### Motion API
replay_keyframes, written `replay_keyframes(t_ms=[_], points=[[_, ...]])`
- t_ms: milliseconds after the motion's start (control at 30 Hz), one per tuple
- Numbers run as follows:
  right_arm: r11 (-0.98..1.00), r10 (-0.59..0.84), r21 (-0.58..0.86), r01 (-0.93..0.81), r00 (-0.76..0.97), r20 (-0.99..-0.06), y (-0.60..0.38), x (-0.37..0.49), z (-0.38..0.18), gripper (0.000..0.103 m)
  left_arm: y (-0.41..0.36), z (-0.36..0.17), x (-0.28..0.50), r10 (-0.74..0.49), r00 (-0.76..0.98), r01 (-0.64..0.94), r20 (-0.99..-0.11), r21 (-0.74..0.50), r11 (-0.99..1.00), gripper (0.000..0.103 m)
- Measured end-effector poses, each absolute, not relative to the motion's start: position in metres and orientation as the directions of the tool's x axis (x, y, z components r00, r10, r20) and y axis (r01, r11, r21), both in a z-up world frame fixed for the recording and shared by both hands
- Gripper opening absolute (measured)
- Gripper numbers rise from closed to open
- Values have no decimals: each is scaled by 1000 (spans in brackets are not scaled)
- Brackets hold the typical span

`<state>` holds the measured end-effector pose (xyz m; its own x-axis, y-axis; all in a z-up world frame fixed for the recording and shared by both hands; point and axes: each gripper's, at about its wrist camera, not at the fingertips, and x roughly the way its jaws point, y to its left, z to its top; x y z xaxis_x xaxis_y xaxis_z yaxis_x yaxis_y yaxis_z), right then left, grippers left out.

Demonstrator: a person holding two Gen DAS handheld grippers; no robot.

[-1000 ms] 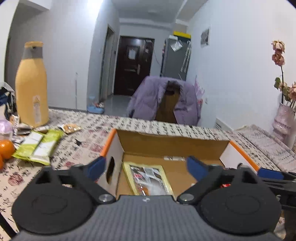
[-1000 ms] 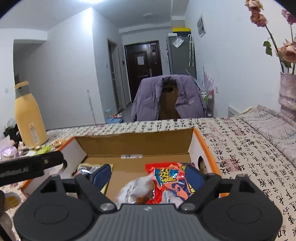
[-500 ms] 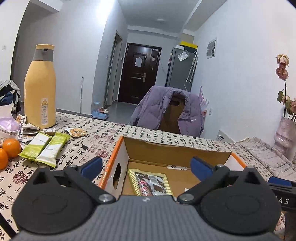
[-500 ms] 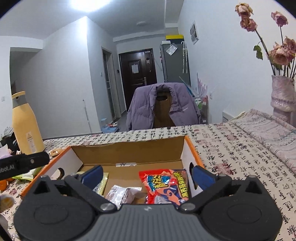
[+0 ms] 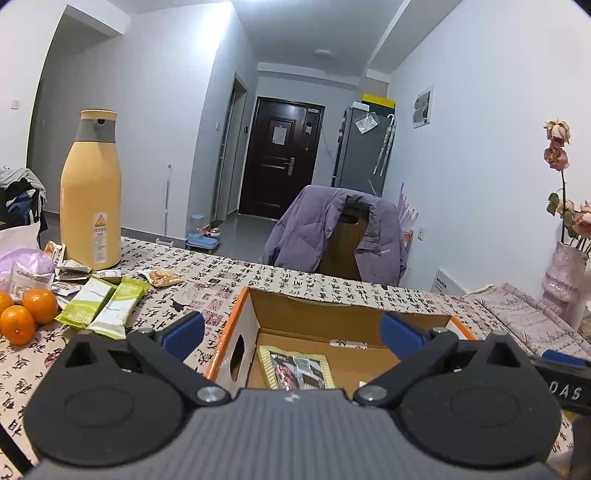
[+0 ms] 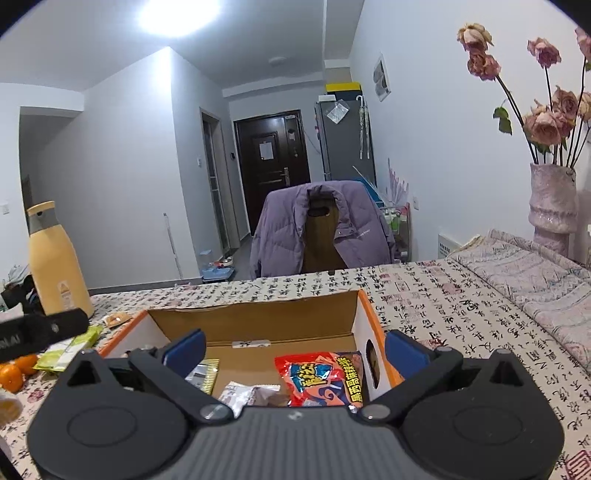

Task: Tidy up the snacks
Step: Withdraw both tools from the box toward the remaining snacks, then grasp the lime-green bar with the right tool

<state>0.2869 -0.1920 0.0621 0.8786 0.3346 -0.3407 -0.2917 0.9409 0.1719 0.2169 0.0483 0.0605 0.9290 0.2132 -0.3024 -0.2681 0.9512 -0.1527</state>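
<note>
I now have both tools spread and empty, the right tool (image 6: 293, 352) lifted off the red snack bag (image 6: 320, 378) it dropped lower centre in the box (image 6: 364, 314), left tool (image 5: 291, 332) likewise raised, so more table snacks come next.

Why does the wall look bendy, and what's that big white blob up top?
Both wrist views use fisheye lenses, so straight walls curve near the edges. In the right wrist view, the blob is ceiling light glare, washed out white. The cardboard box stays sharp.

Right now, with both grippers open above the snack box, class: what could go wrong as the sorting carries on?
1. The green snack bars lie close to the oranges; reaching for them might set an orange rolling.
2. The tall yellow bottle stands among loose packets; a sweeping left gripper could topple it.
3. The right gripper could catch the cardboard box wall.
</note>
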Motion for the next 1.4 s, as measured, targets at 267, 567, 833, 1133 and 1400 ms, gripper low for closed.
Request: replay_keyframes(t_ms=[267, 567, 833, 1133, 1400], points=[[940, 338, 85, -330, 876, -344, -196, 248, 73, 103, 50, 70, 183, 199, 931, -250, -305, -140, 958, 103], [928, 358, 38, -370, 861, -361, -208, 201, 72, 103, 47, 70, 137, 166, 938, -211, -305, -118, 970, 103], [922, 365, 30, -385, 845, -391, -221, 167, 58, 103, 46, 51, 108, 131, 929, -175, -346, -100, 979, 103], [928, 344, 28, -372, 823, -453, -240, 143, 32, 103, 48, 19, 81, 94, 902, -150, -420, -102, 983, 103], [943, 301, 32, -331, 810, -503, -263, 137, 12, 103, 62, 3, 64, 79, 882, -158, -465, -133, 979, 103]])
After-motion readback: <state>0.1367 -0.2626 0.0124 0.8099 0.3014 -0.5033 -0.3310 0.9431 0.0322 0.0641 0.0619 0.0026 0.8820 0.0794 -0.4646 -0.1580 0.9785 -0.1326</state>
